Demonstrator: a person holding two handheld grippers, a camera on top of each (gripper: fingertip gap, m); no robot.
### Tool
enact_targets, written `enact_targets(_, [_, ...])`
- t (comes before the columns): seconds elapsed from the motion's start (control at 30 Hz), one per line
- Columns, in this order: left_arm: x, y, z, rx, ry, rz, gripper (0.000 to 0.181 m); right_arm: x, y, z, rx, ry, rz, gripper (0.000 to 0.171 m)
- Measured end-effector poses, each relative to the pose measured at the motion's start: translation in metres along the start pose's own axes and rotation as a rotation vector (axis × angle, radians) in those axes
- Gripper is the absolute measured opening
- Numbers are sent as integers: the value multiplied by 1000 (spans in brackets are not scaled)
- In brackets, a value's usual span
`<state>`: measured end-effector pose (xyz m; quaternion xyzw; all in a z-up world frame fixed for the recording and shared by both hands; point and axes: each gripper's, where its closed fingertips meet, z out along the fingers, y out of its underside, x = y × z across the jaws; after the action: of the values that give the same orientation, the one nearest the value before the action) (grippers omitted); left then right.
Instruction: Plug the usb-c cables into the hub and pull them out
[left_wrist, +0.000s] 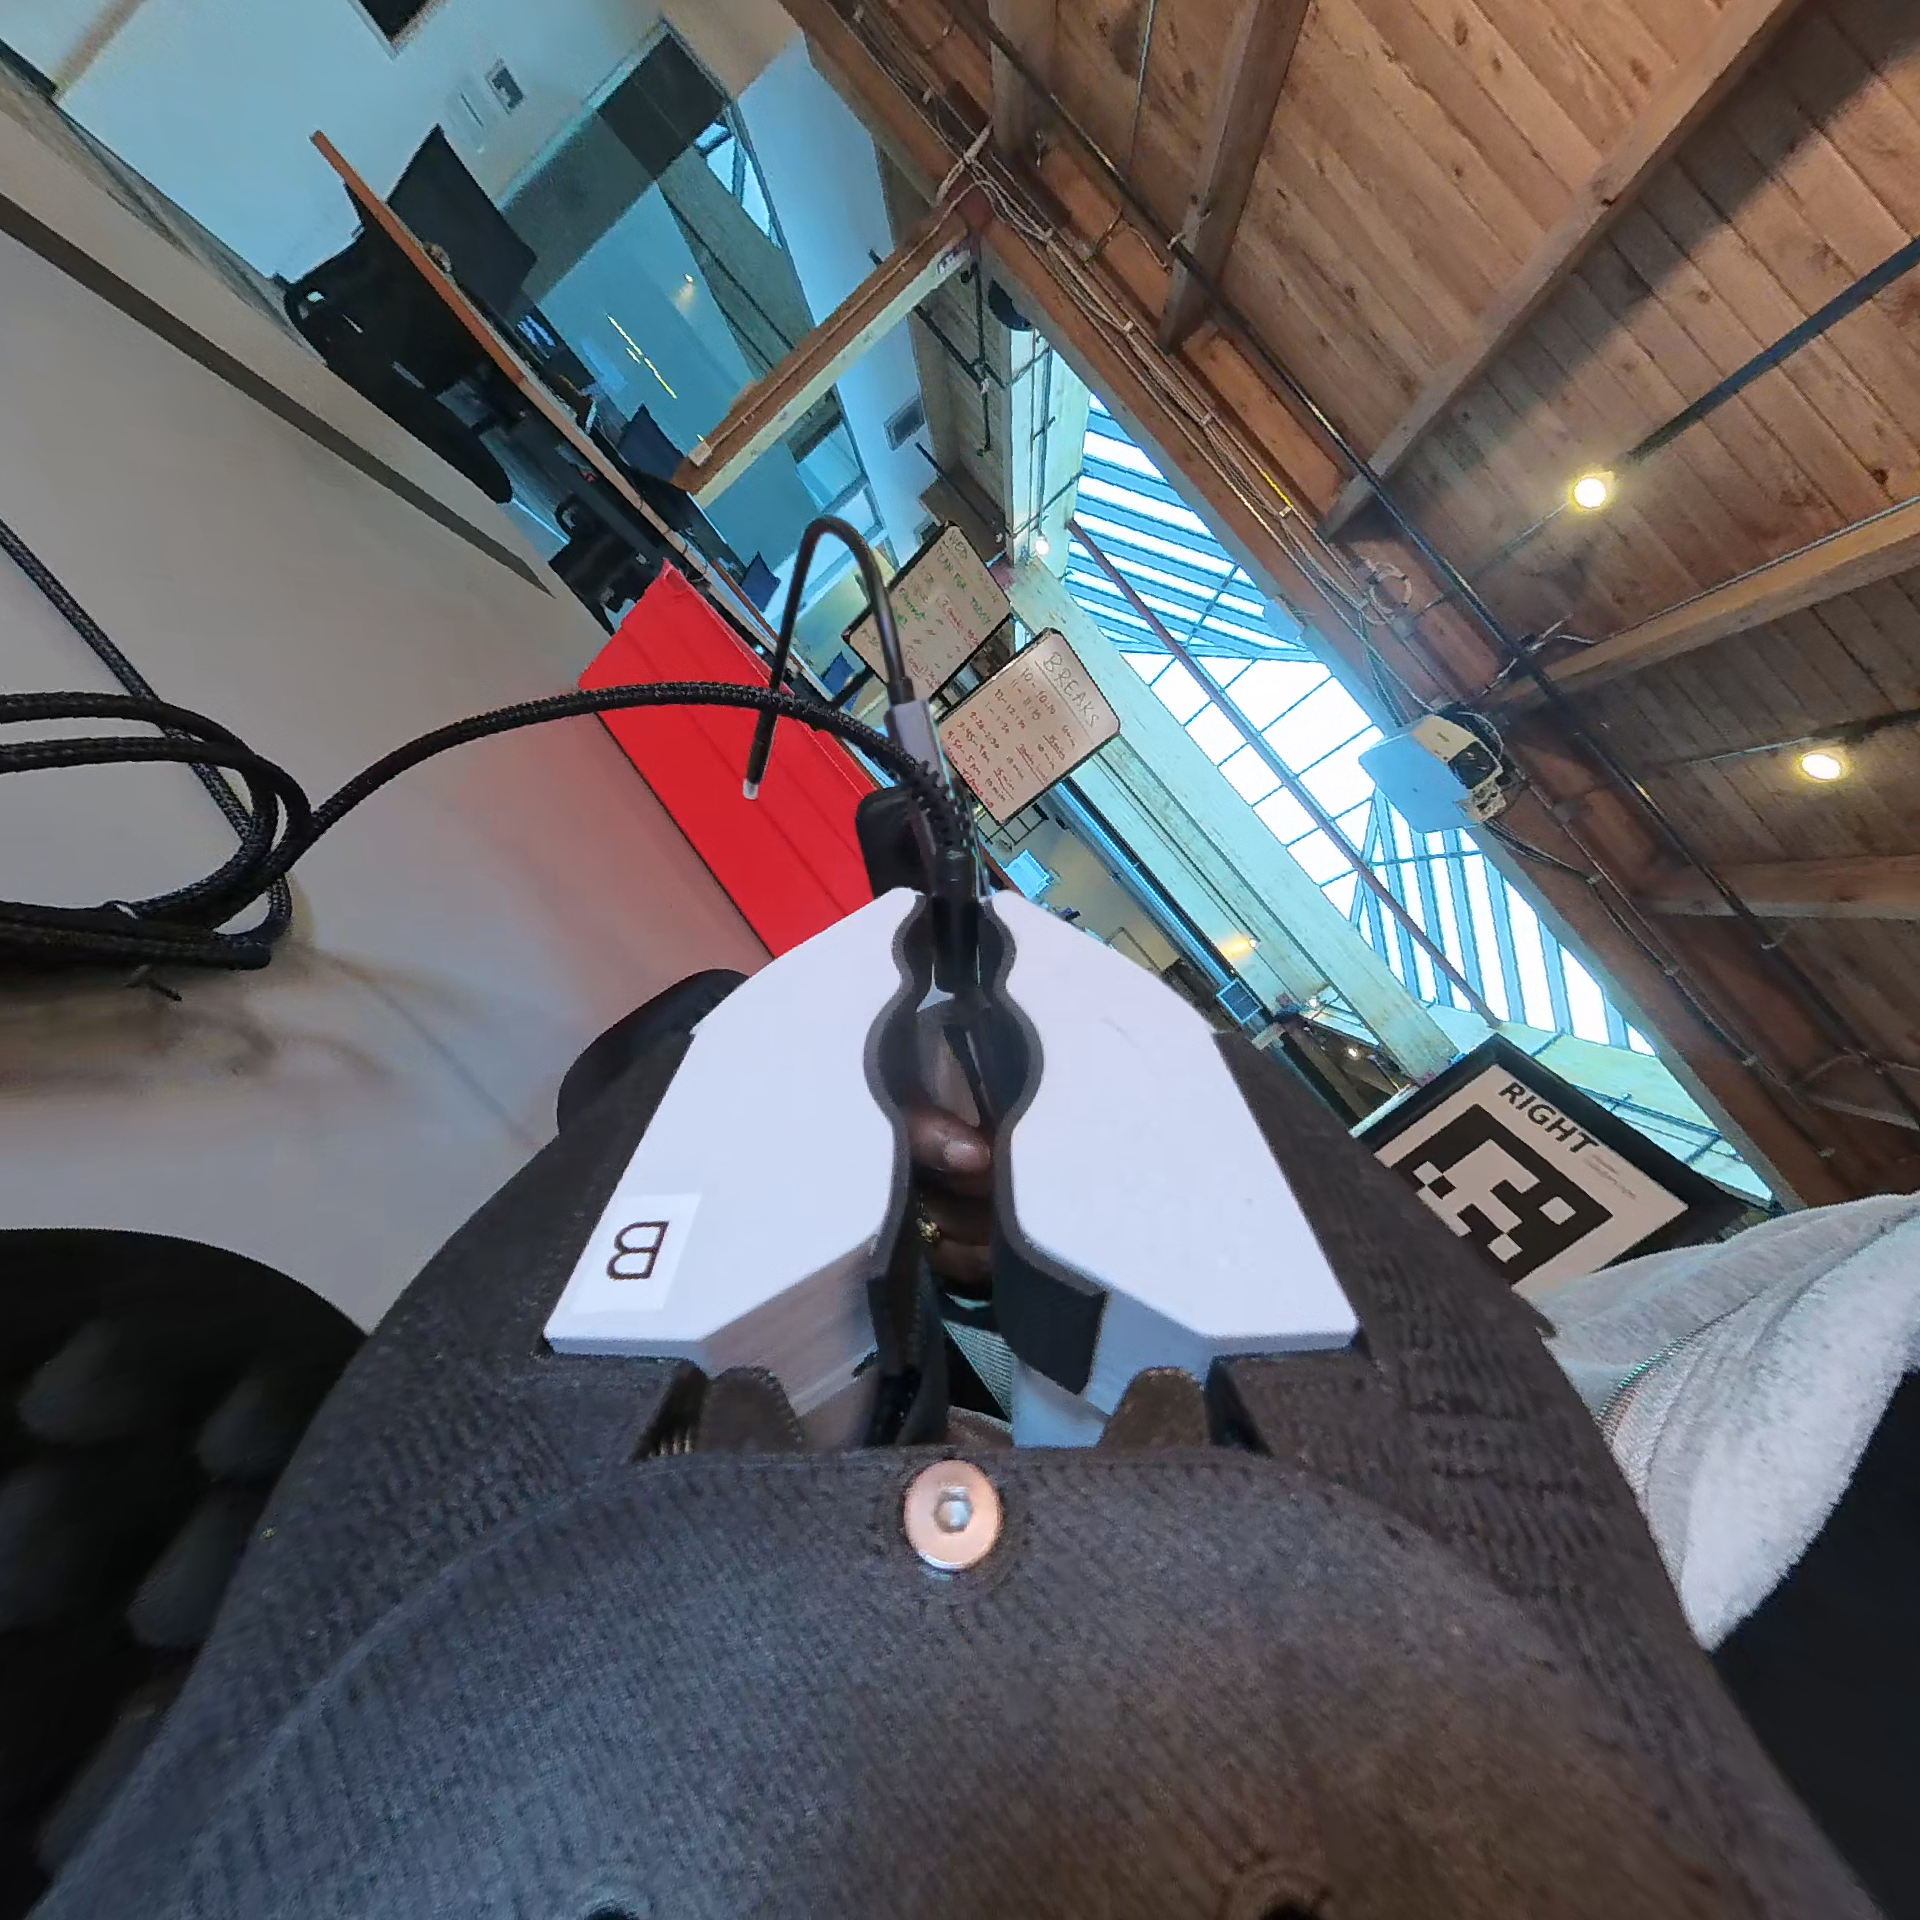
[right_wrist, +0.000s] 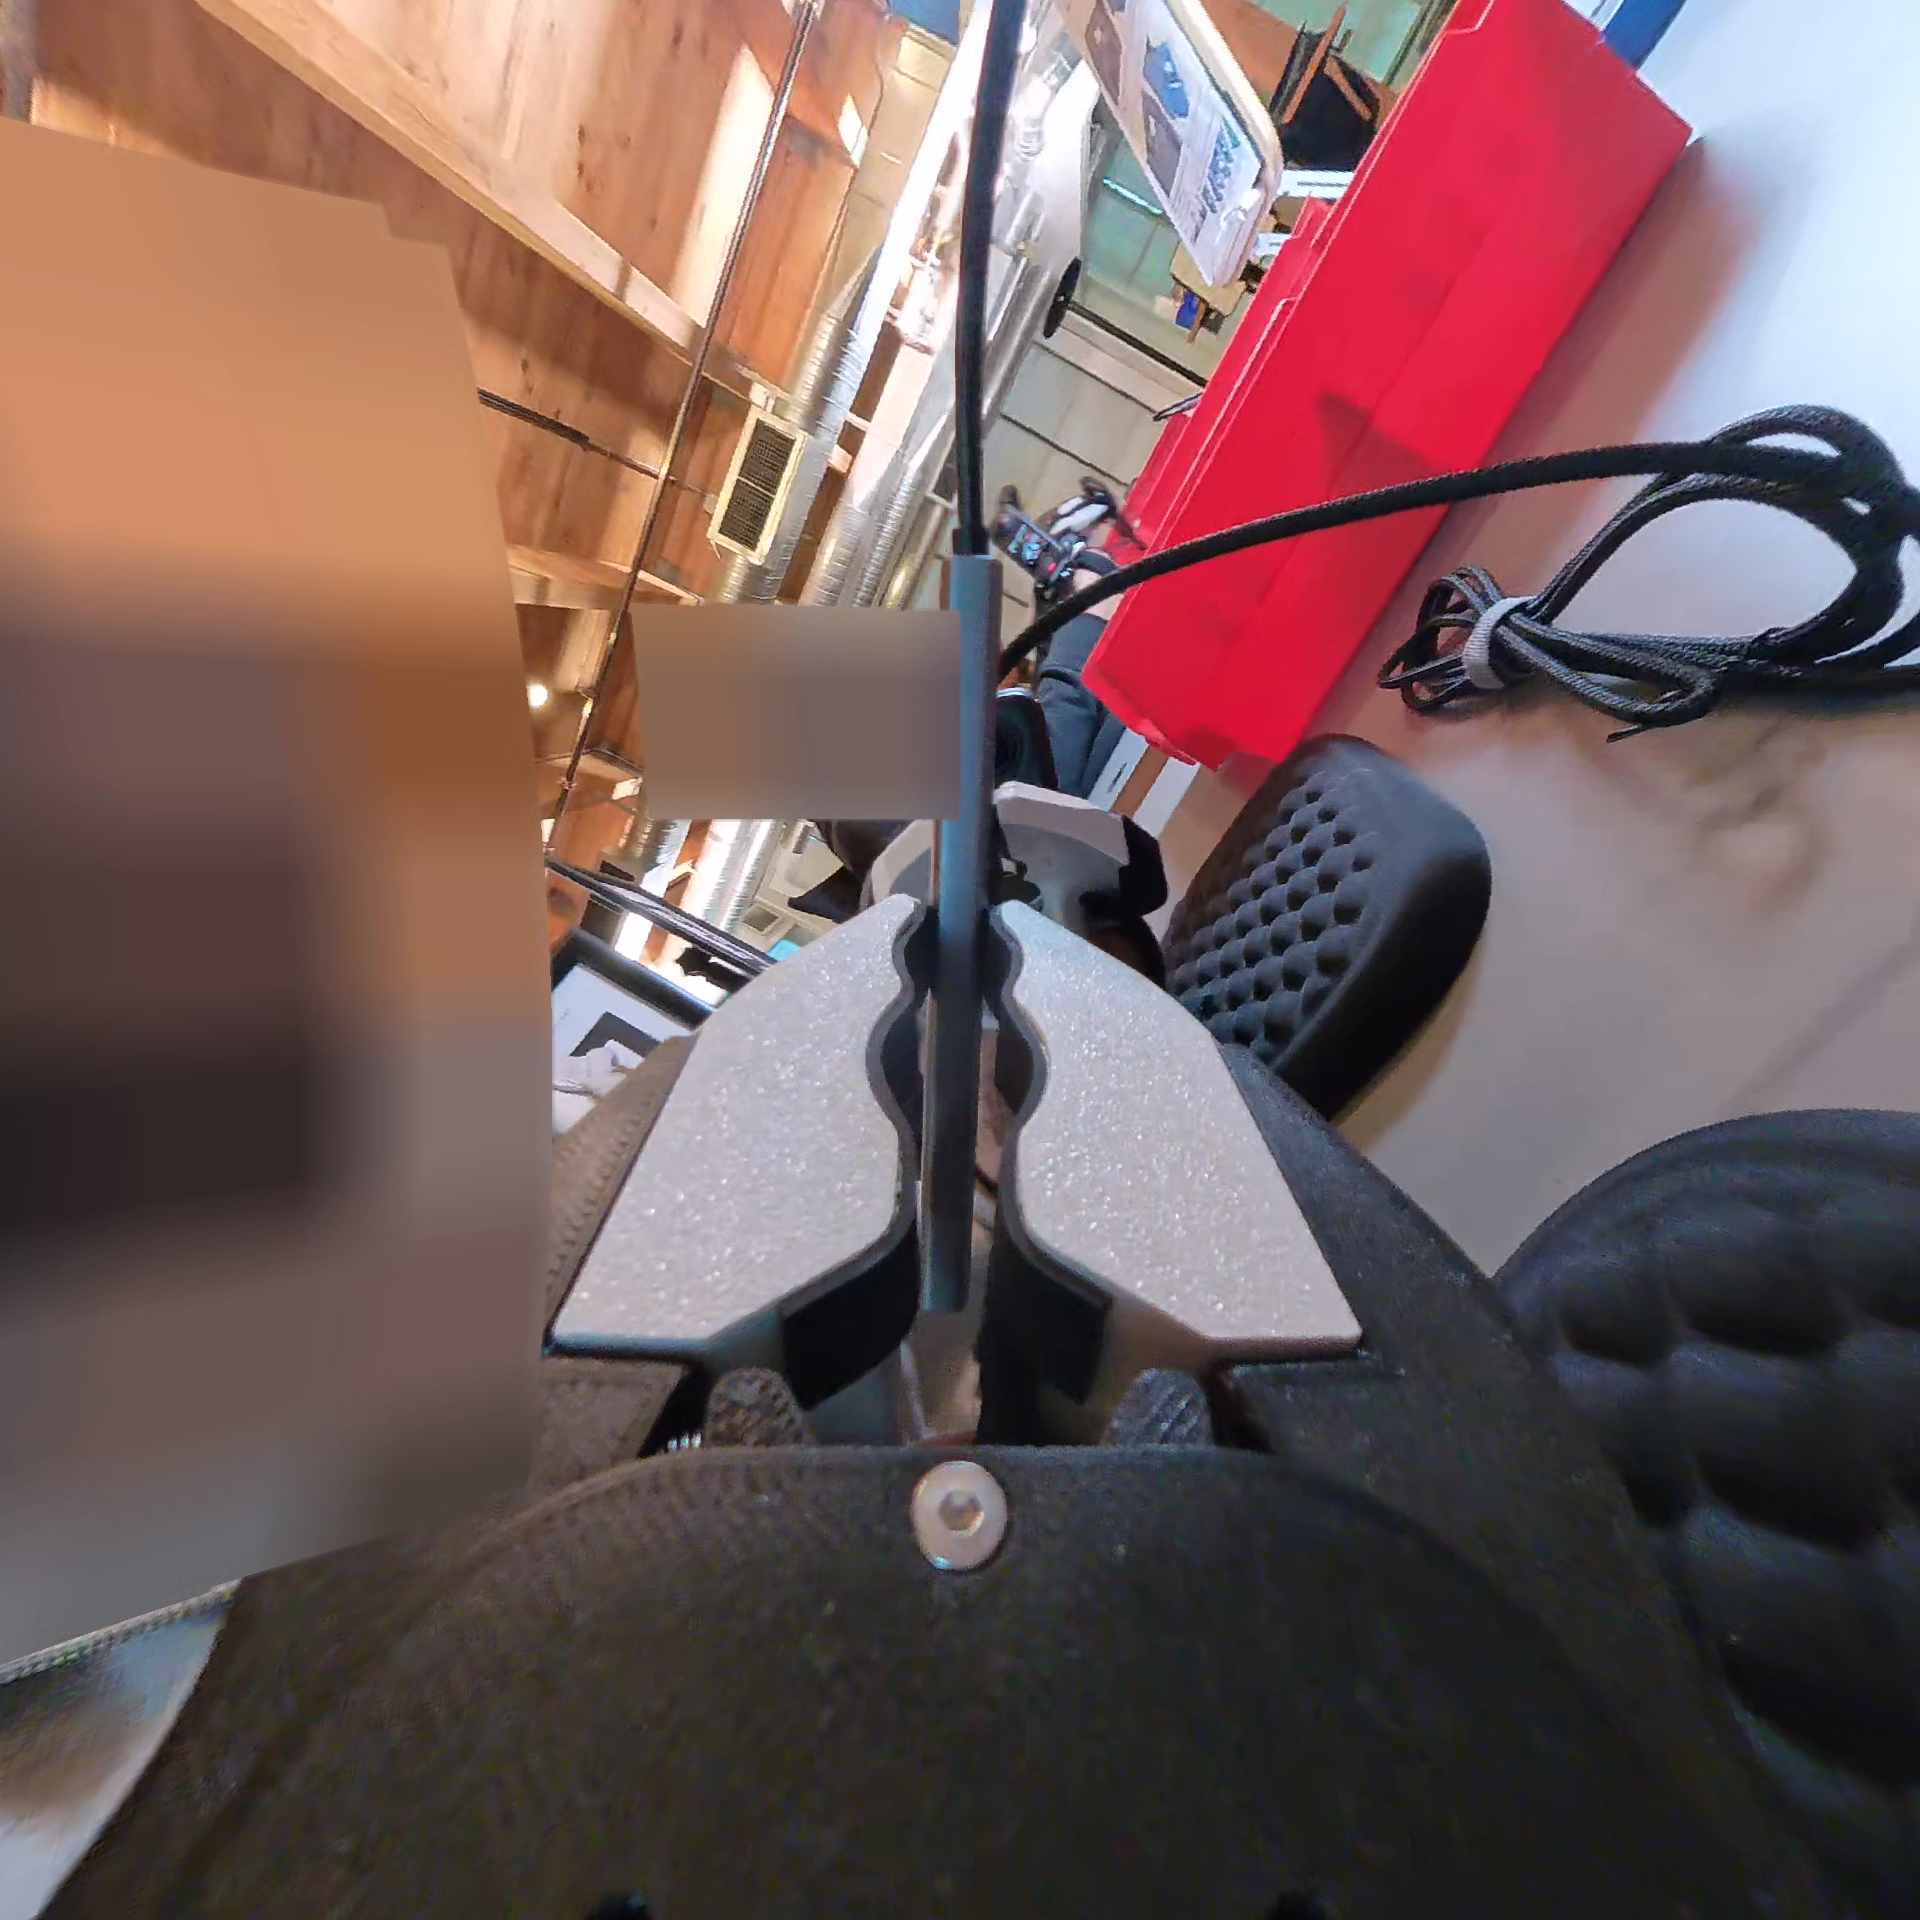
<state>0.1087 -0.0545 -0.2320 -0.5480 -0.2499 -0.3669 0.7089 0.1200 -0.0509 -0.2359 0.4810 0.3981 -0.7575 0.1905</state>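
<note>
Grey hub (right_wrist: 961, 935) sits edge-on, clamped in the right gripper (right_wrist: 961, 940), probably to steady it, while the left gripper (left_wrist: 951, 935) pinches the braided cable (left_wrist: 520, 727) plug right against it, both lifted off the bench (right_wrist: 1662, 883).

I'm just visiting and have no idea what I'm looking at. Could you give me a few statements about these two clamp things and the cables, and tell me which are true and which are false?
1. The right gripper is clamped on the thin grey hub. True.
2. The left gripper hangs open with nothing in it. False: it is shut on a black braided cable near its plug end.
3. A red bin lies on the pale table. True.
4. All the spare cable is stretched out straight. False: a bundled coil of cable lies on the table beside the bin.
5. The hub's own thin lead ends in a free plug. True.
</note>
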Motion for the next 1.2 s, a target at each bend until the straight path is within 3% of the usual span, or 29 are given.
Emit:
enact_targets(0.03, [0, 1, 1, 4, -2, -3, 9, 2, 1, 1, 0, 16, -15, 9])
enact_targets(0.27, [-1, 0, 3, 47, 41, -143, 9, 5, 2, 4, 10, 84, -161, 9])
enact_targets(0.43, [1, 2, 3, 35, 50, -120, 9, 5, 6, 6, -23, 83, -163, 9])
enact_targets(0.83, [16, 32, 3, -228, 153, -81, 9, -1, 39, -10, -440, 145, -241, 9])
enact_targets(1.2, [20, 54, -4, -471, 142, 54, 8, 8, 70, -12, -799, 217, -336, 9])
